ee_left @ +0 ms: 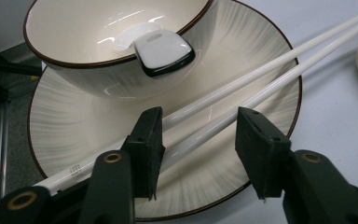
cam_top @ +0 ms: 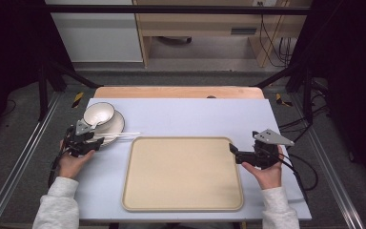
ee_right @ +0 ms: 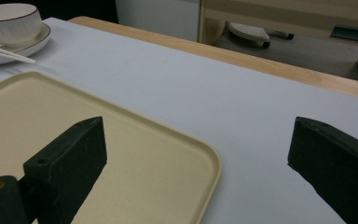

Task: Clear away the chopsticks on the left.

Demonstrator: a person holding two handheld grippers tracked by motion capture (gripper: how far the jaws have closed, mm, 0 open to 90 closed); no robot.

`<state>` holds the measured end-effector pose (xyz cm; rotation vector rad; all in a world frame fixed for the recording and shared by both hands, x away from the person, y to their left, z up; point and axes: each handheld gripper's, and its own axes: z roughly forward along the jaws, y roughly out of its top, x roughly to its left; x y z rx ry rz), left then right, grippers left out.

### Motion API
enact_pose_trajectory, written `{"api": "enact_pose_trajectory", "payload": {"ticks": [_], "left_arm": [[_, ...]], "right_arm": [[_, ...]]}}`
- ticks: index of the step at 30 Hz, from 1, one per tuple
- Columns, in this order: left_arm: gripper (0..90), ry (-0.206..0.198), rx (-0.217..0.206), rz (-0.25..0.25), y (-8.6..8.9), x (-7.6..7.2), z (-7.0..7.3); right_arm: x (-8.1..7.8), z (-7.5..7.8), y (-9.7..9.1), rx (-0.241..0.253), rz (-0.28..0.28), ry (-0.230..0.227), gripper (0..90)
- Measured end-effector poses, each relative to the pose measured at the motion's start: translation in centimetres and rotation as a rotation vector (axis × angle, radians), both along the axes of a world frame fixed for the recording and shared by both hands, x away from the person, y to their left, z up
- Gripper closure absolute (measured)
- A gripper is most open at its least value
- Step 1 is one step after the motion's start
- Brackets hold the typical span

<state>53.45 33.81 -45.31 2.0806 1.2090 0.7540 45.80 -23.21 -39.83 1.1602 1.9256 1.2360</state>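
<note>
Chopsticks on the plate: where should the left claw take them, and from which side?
Best near the chopsticks' butt ends, where the left claw already straddles them from above. They lie side by side across the plate rim, so one jaw on each outer side pinches both together, clear of the bowl.

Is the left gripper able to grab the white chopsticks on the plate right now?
Probably yes. The left gripper already has both chopsticks between its open jaws, low over the plate. The bowl sits farther back, out of the way.
</note>
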Motion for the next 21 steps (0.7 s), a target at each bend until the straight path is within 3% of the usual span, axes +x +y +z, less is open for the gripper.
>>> {"api": "enact_pose_trajectory", "payload": {"ticks": [13,15,21], "left_arm": [[68.0,0.022,-0.023,-0.037,-0.08,-0.47,0.33],[72.1,0.021,-0.011,-0.046,-0.35,-0.54,0.32],[74.9,0.027,-0.012,-0.055,-0.62,-0.57,0.38]], "right_arm": [[-0.06,0.03,-0.04,-0.001,-0.001,0.0,5.2],[-0.03,-0.01,0.02,-0.001,0.0,0.001,5.2],[0.0,-0.04,0.03,-0.004,0.004,0.002,5.3]]}}
